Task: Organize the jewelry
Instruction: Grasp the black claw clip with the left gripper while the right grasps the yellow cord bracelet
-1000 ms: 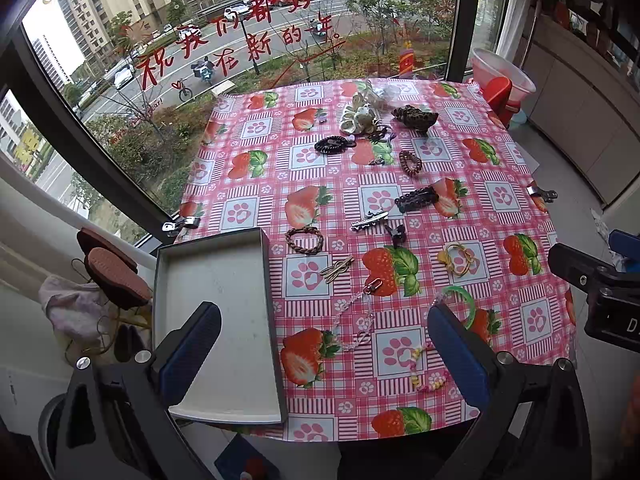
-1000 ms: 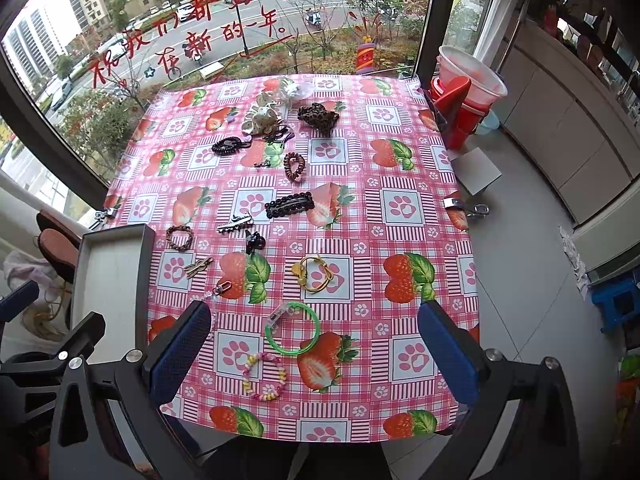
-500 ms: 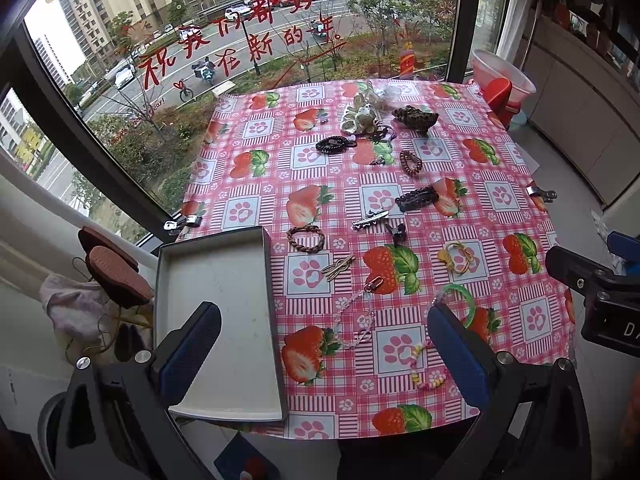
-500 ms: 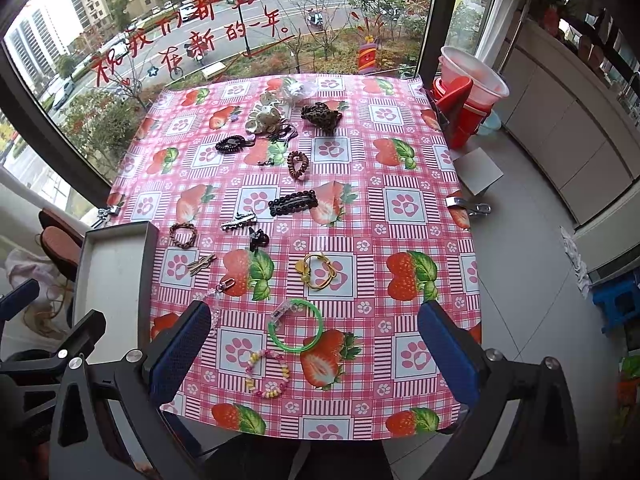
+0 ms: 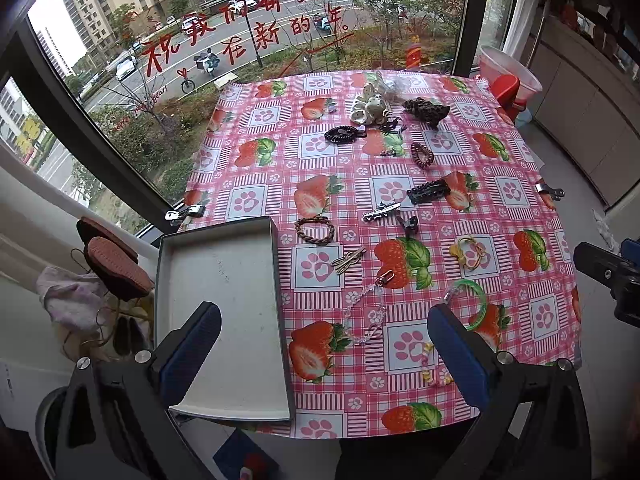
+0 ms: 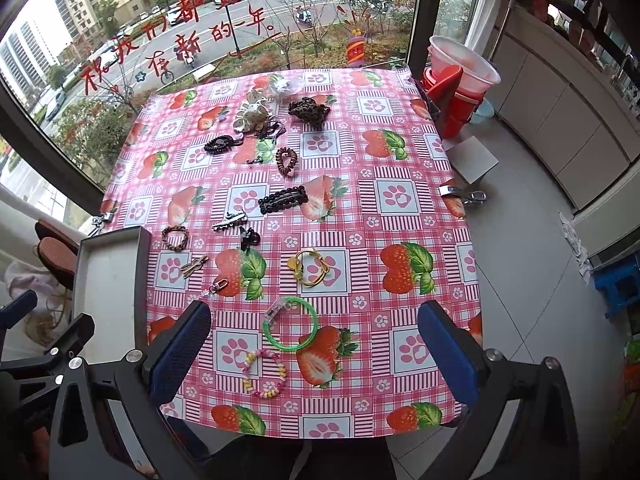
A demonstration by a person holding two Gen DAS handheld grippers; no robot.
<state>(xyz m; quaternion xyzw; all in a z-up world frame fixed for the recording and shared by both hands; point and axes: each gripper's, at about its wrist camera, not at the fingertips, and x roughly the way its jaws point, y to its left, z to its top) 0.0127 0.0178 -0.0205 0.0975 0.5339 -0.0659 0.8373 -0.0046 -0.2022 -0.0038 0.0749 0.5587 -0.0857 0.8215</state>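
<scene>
Both jaws released above bench near edge; tray overhangs left corner; green bangle beside pastel bead bracelet.

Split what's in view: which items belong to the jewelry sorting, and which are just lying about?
Job: grey tray, green bangle, pastel bead bracelet, gold bracelet, braided brown bracelet, clear bead chain, left gripper and right gripper, both open.

Lying about: red and pink buckets, slippers, blue stool.
</scene>
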